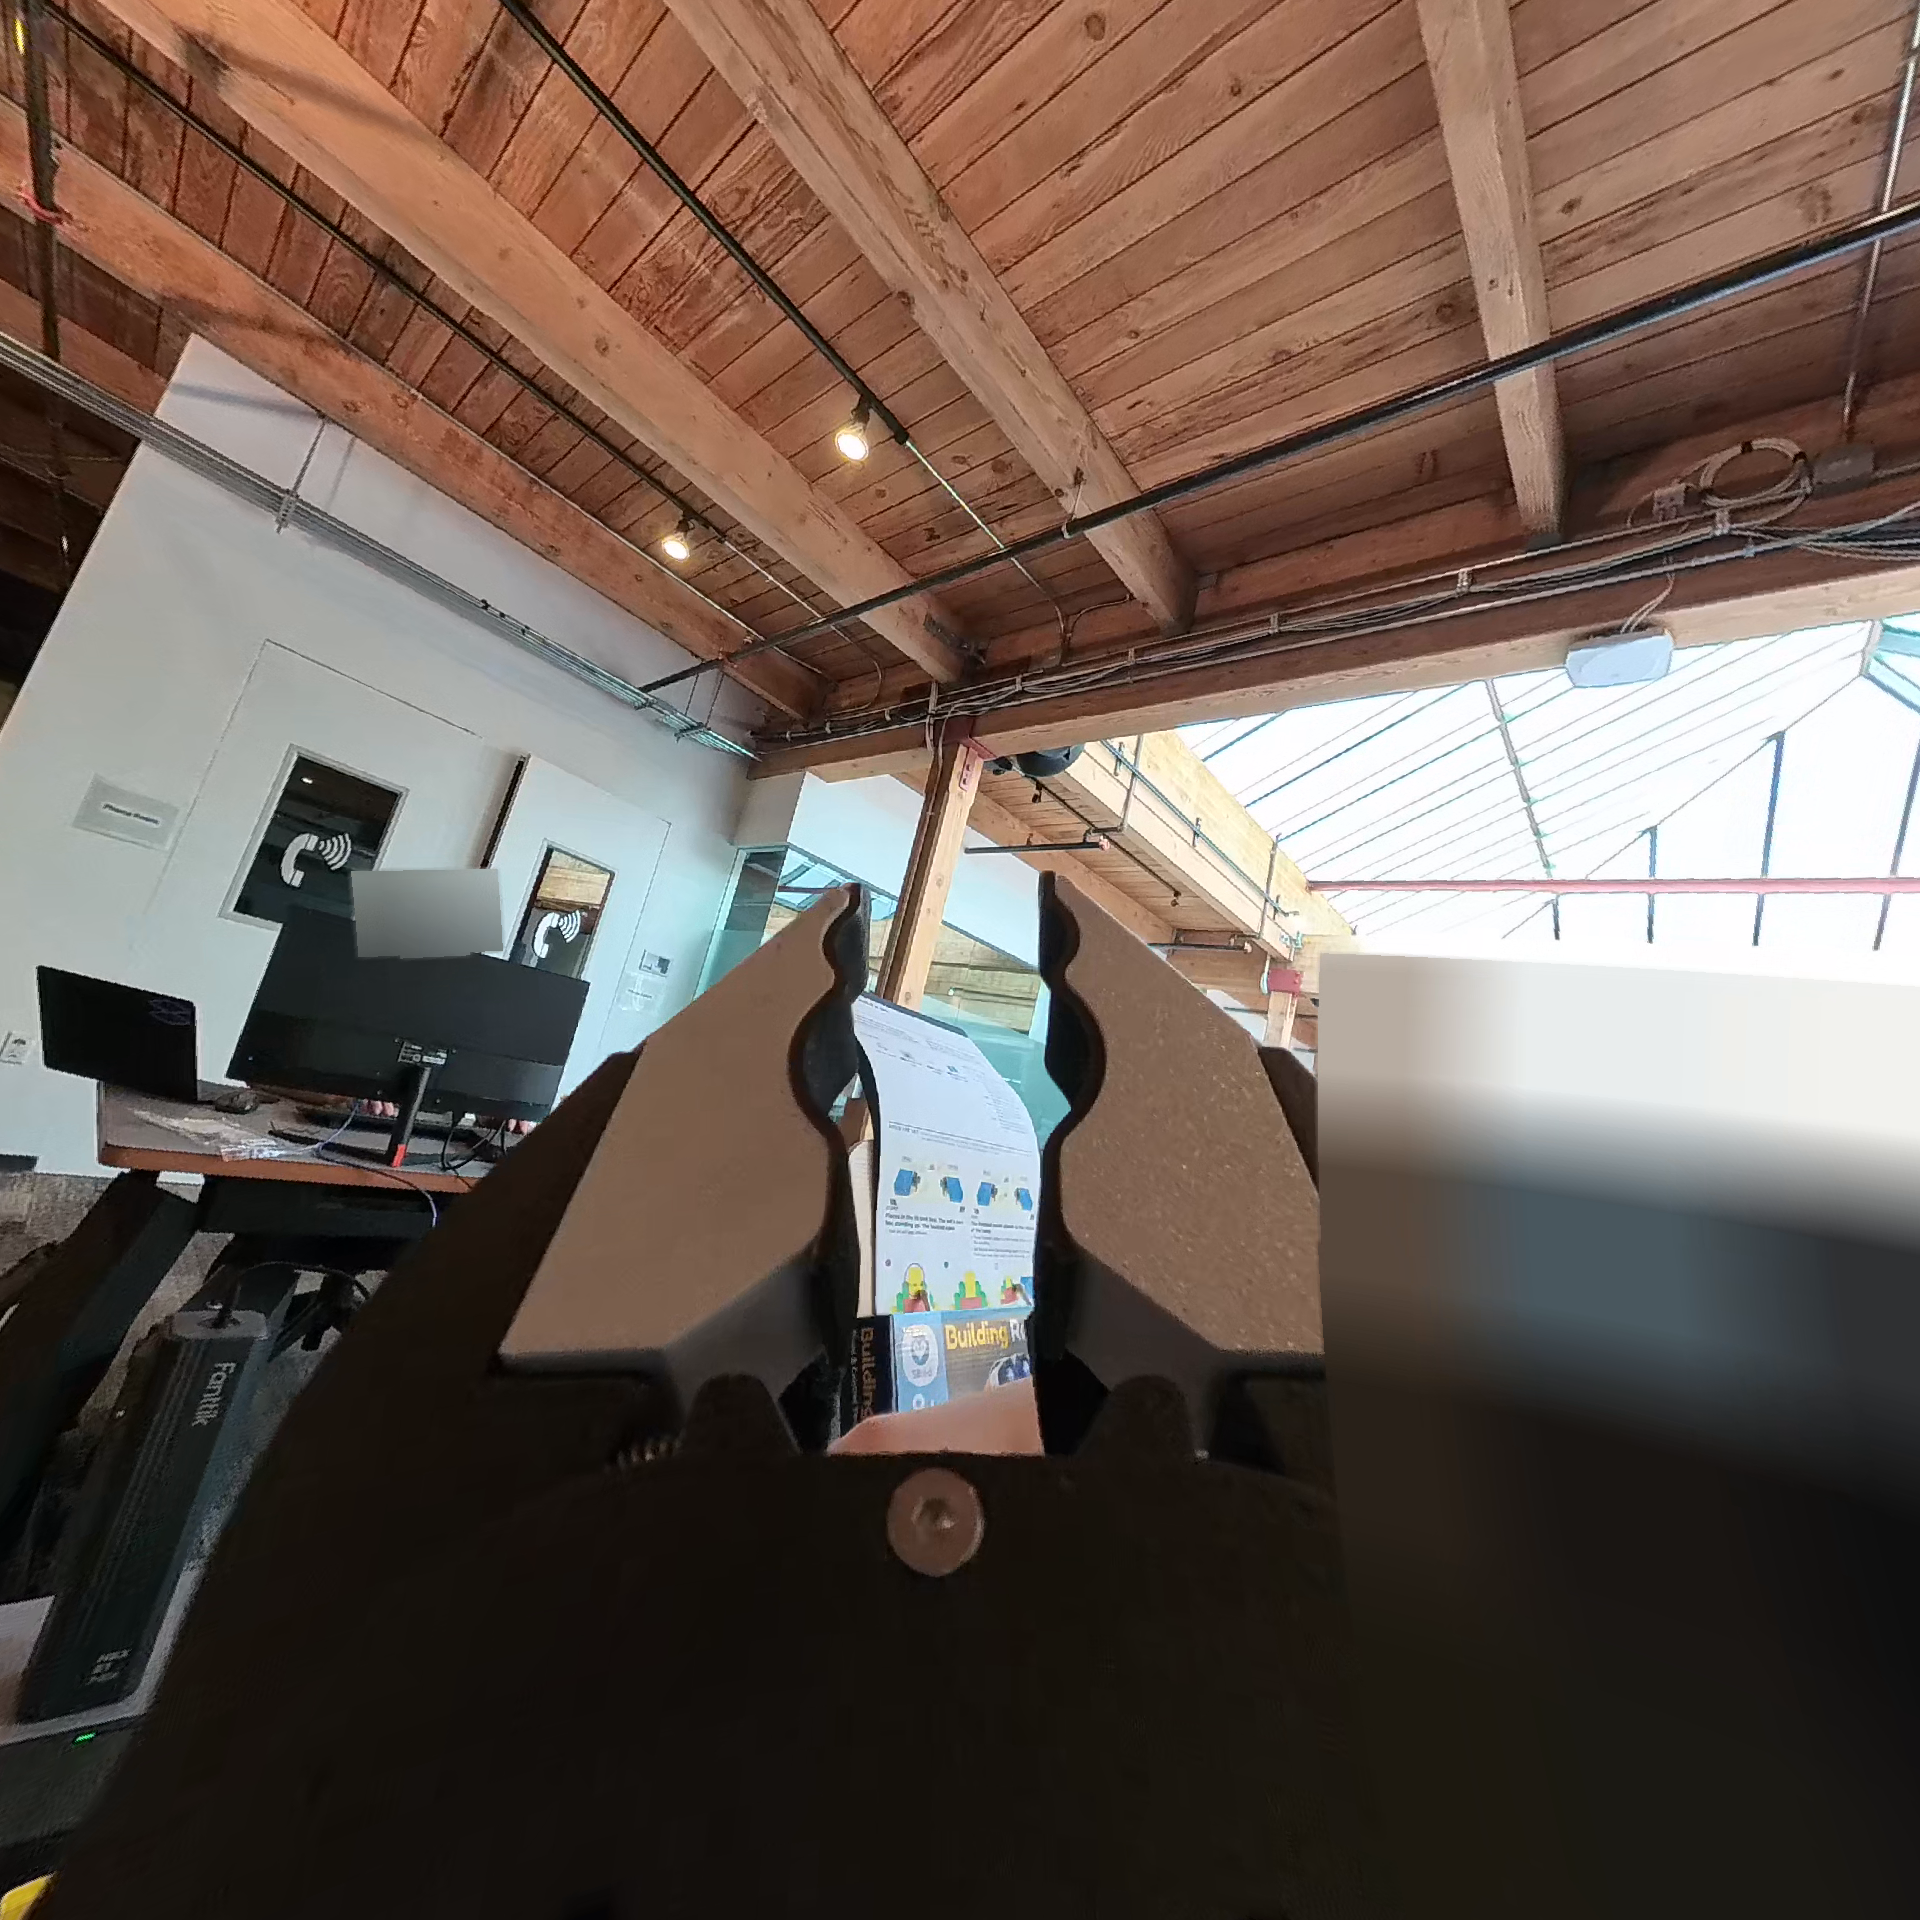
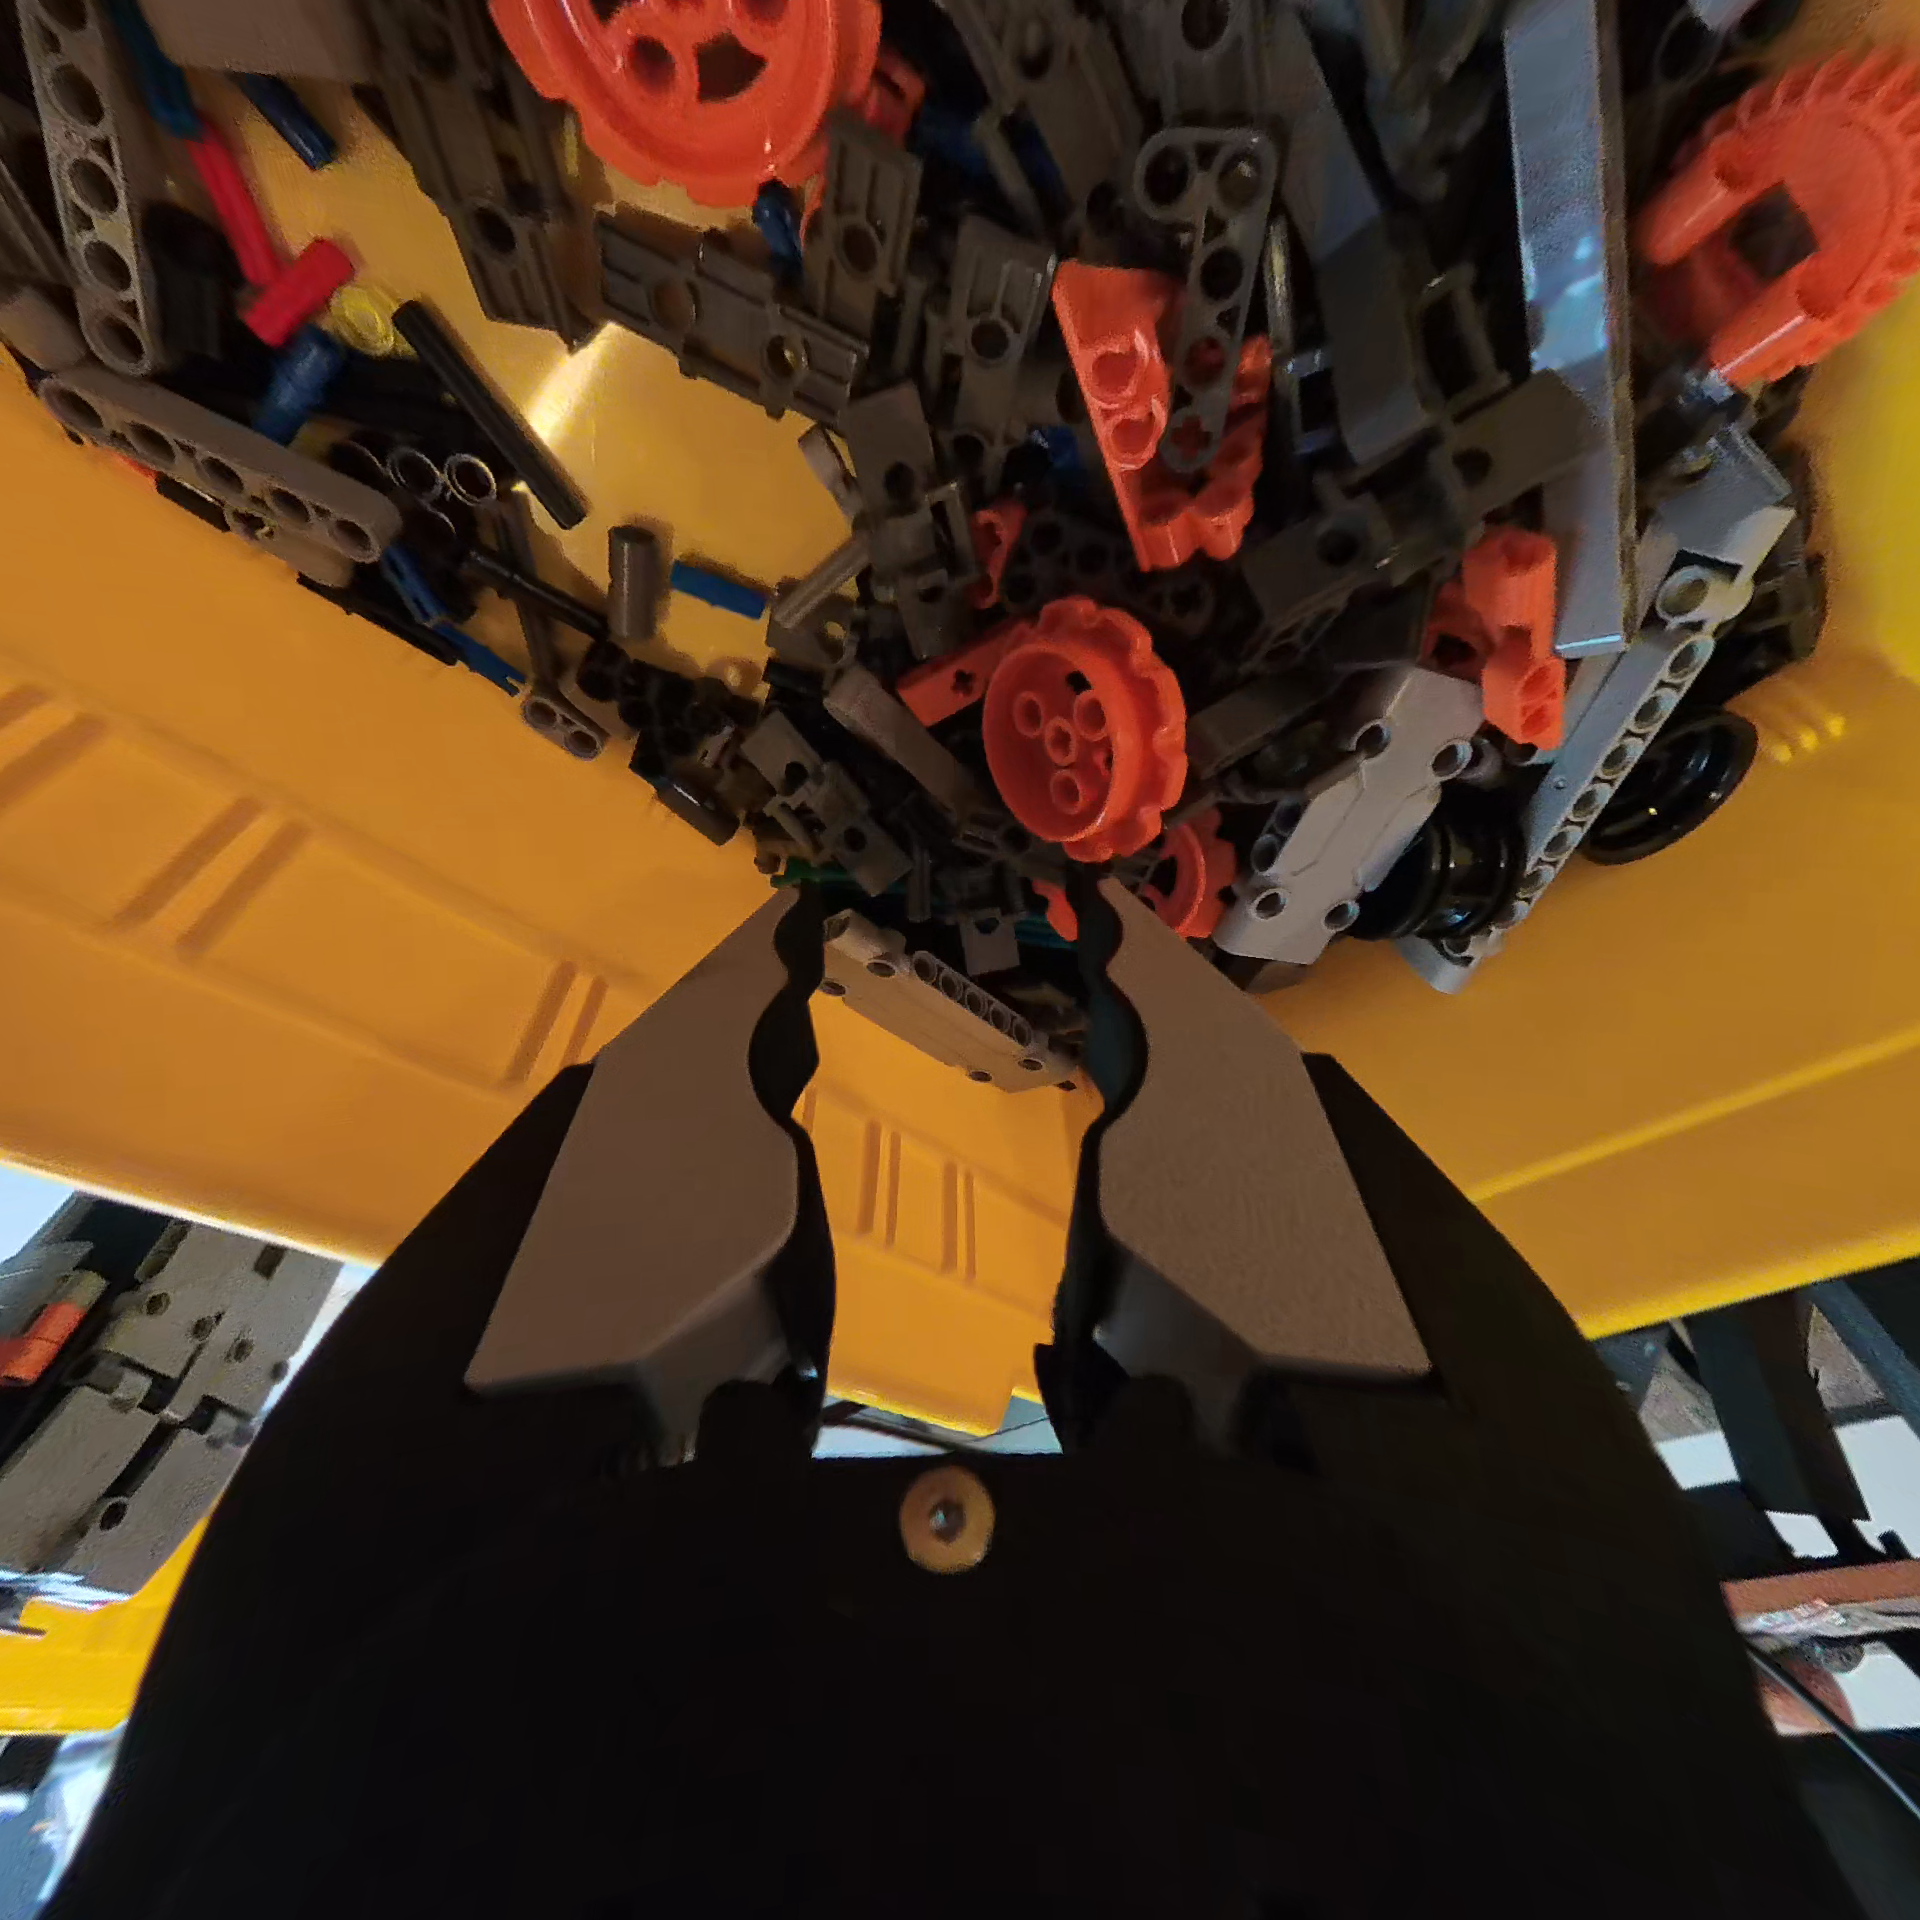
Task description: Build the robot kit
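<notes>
We are holding the right gripper [image 2: 940, 914] spread above a grey beam [image 2: 940, 1003] running ten-to-four in the yellow bin [image 2: 312, 935], while the left gripper [image 1: 951, 914] is gaping empty.

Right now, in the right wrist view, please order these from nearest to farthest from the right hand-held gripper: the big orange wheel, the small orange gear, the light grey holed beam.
From the right hand-held gripper:
1. Light grey holed beam, between the fingers.
2. Small orange gear, just beyond the tips.
3. Big orange wheel, at the top edge.
</notes>
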Tool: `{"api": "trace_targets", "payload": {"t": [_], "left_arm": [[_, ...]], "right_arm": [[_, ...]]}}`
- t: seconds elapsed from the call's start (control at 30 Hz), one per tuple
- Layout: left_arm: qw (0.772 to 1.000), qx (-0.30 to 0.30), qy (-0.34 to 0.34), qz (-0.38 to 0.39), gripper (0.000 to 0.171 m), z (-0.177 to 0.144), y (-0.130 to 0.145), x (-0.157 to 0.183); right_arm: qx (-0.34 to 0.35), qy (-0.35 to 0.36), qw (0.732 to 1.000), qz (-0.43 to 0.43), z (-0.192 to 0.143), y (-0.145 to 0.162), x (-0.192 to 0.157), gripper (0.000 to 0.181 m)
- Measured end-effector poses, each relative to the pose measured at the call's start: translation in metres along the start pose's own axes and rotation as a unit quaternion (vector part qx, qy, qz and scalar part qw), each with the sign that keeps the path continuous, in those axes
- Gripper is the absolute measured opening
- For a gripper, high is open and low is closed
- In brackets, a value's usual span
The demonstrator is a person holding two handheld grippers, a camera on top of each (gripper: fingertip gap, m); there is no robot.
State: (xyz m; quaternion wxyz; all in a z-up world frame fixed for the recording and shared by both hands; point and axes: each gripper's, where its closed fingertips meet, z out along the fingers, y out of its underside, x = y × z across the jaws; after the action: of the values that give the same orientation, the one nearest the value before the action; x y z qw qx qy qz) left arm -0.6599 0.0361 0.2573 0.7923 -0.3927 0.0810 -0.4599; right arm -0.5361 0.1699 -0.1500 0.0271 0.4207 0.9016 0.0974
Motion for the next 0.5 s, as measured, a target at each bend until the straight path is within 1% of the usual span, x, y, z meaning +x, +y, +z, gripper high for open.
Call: {"api": "trace_targets", "payload": {"t": [0.1, 0.13, 0.23, 0.3, 0.33, 0.4, 0.5], "left_arm": [[1.000, 0.006, 0.000, 0.002, 0.030, -0.003, -0.004, 0.001], [1.000, 0.009, 0.000, 0.002, 0.030, -0.004, -0.006, 0.001], [1.000, 0.013, 0.000, 0.003, 0.030, -0.005, -0.008, 0.001], [1.000, 0.011, 0.000, 0.004, 0.030, -0.005, -0.007, 0.002], [1.000, 0.009, 0.001, 0.004, 0.030, -0.004, -0.006, 0.002], [1.000, 0.005, 0.002, 0.002, 0.030, -0.003, -0.004, 0.002], [1.000, 0.006, 0.002, 0.002, 0.030, -0.003, -0.004, 0.002]], "right_arm": [[-0.002, -0.001, 1.000, -0.007, -0.001, -0.004, -0.005, 0.046], [0.000, -0.005, 1.000, -0.010, -0.002, -0.006, -0.009, 0.041], [0.007, 0.005, 1.000, -0.024, -0.006, -0.011, -0.015, 0.039], [-0.017, 0.010, 0.999, -0.027, -0.005, -0.005, -0.015, 0.034], [-0.035, -0.010, 0.999, -0.023, -0.001, -0.001, -0.021, 0.034], [-0.056, -0.038, 0.998, -0.015, 0.007, 0.001, -0.030, 0.021], [-0.030, -0.083, 0.996, -0.029, 0.015, -0.019, -0.049, 0.014]]}}
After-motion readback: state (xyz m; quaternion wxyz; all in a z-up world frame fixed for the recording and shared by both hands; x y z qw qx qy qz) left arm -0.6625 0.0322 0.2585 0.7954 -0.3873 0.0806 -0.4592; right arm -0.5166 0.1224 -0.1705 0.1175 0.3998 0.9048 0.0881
